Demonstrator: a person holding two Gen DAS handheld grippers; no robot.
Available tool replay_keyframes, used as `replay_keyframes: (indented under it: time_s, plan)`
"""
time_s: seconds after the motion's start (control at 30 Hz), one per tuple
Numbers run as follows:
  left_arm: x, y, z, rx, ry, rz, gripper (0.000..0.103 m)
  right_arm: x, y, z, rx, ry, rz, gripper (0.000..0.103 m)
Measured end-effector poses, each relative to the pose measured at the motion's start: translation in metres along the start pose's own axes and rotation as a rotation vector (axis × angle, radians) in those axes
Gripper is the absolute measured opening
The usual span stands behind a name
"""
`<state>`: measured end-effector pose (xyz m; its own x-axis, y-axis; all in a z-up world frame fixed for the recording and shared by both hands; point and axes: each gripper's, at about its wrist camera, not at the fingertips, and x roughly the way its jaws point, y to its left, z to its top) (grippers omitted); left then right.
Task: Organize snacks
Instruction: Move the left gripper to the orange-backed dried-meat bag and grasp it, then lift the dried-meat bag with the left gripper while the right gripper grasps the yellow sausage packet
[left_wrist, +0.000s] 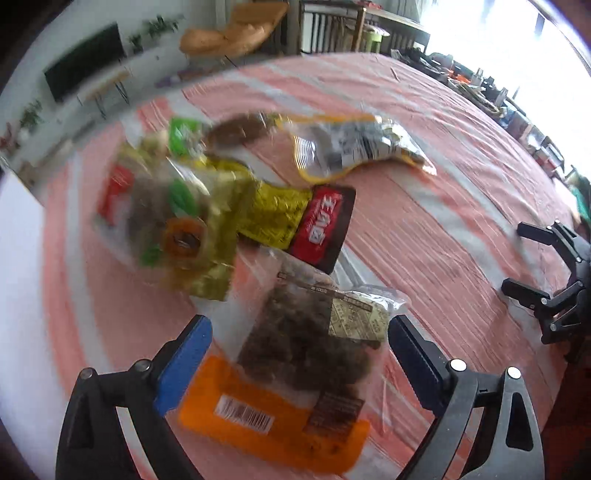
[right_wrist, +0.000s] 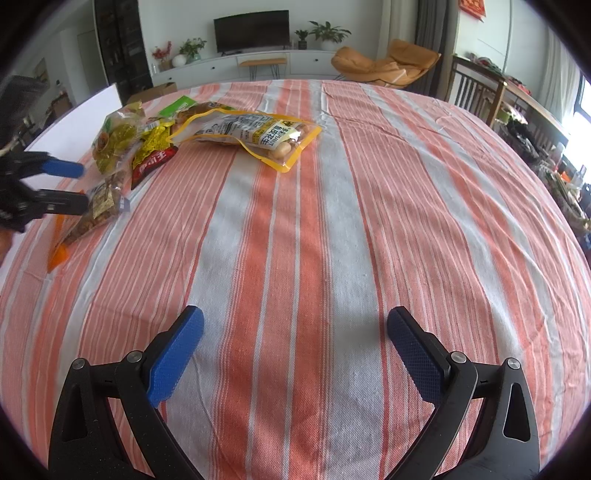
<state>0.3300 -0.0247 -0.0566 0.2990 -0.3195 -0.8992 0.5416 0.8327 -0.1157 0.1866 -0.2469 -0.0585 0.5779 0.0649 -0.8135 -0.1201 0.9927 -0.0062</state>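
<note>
This is a home, in a room for living and eating. A black TV (right_wrist: 252, 30) stands on a long white cabinet (right_wrist: 236, 68) by the far wall. Green plants in pots (right_wrist: 328, 34) and red flowers (right_wrist: 162, 53) sit on the cabinet too. A soft orange armchair (right_wrist: 384, 62) is near the curtain. A dark wooden chair (right_wrist: 474, 92) stands by the big tabletop (right_wrist: 332, 221), which has an orange and white striped cloth on it. Snack bags (right_wrist: 243, 131) lie on the cloth. Bright light comes in from a window (left_wrist: 498, 40) at the side.
</note>
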Motion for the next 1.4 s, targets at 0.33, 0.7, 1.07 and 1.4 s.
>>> replay_keyframes:
  time_s: [0.33,0.7,1.07,1.4]
  plan:
    - [0.005,-0.034,-0.018,0.023,-0.059,-0.053,0.093,0.000,0.000,0.000,0.000,0.001,0.000,0.102]
    - [-0.030,-0.015,-0.091,-0.445,-0.184,0.338,0.074,0.000,0.001,0.000,0.000,0.002,0.000,0.102]
    - [-0.024,0.035,-0.108,-0.493,-0.216,0.395,0.103,0.001,0.002,0.000,-0.004,0.005,0.000,0.103]
    - [-0.029,0.038,-0.115,-0.497,-0.220,0.389,0.103,0.000,0.010,0.101,-0.364,-0.072,0.125,0.101]
